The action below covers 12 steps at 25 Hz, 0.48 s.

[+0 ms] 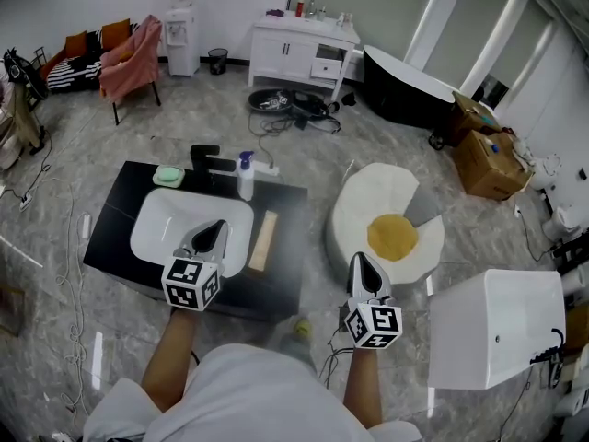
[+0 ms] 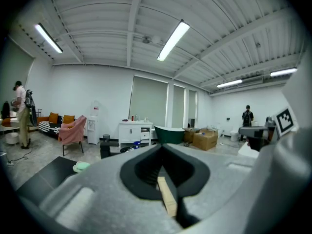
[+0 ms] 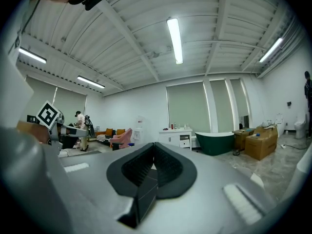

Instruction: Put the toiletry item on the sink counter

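Observation:
A black sink counter [image 1: 285,247] holds a white basin [image 1: 156,224]. On the counter's far edge stand a white spray bottle with a blue head [image 1: 245,175], a green soap dish [image 1: 168,175] and a black tap [image 1: 207,157]. A pale wooden block [image 1: 264,240] lies to the right of the basin. My left gripper [image 1: 218,226] [image 2: 162,146] hovers over the basin's right half, shut and holding nothing; the wooden block shows through the gap under its tips. My right gripper [image 1: 357,259] [image 3: 154,144] is off the counter, over the floor, shut and holding nothing.
A white egg-shaped seat with a yellow centre [image 1: 391,233] sits right of the counter, and a white box [image 1: 492,325] stands at the lower right. A blurred pale green thing [image 1: 296,328] lies near my body. Cables [image 1: 285,104], a white cabinet [image 1: 304,49] and a dark tub [image 1: 405,86] are further back.

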Tool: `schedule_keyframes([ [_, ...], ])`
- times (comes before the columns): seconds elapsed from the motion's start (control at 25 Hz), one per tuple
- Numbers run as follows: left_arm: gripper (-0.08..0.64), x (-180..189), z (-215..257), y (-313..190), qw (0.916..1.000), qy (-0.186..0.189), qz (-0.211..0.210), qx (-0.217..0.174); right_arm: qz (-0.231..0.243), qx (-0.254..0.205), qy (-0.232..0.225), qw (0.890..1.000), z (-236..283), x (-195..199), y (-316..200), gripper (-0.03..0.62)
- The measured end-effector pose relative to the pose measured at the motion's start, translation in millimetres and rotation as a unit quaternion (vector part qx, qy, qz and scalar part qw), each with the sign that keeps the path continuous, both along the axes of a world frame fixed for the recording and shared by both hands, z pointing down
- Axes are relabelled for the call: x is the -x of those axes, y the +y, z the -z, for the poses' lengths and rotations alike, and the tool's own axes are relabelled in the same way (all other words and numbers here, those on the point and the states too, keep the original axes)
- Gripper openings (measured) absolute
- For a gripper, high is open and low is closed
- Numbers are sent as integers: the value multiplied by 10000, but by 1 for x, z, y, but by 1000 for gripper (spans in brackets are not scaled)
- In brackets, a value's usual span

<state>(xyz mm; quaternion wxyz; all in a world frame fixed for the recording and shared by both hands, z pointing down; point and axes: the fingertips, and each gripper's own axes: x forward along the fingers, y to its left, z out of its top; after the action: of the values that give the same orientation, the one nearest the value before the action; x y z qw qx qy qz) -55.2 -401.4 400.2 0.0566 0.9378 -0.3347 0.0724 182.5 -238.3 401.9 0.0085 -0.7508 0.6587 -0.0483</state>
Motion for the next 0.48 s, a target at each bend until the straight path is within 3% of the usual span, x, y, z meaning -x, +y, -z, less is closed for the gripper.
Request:
schedule_keyframes([
  [0.48,-2,6,1,-7,9999,105,67,5,58,-55,23,10000,0,6,-8,4],
])
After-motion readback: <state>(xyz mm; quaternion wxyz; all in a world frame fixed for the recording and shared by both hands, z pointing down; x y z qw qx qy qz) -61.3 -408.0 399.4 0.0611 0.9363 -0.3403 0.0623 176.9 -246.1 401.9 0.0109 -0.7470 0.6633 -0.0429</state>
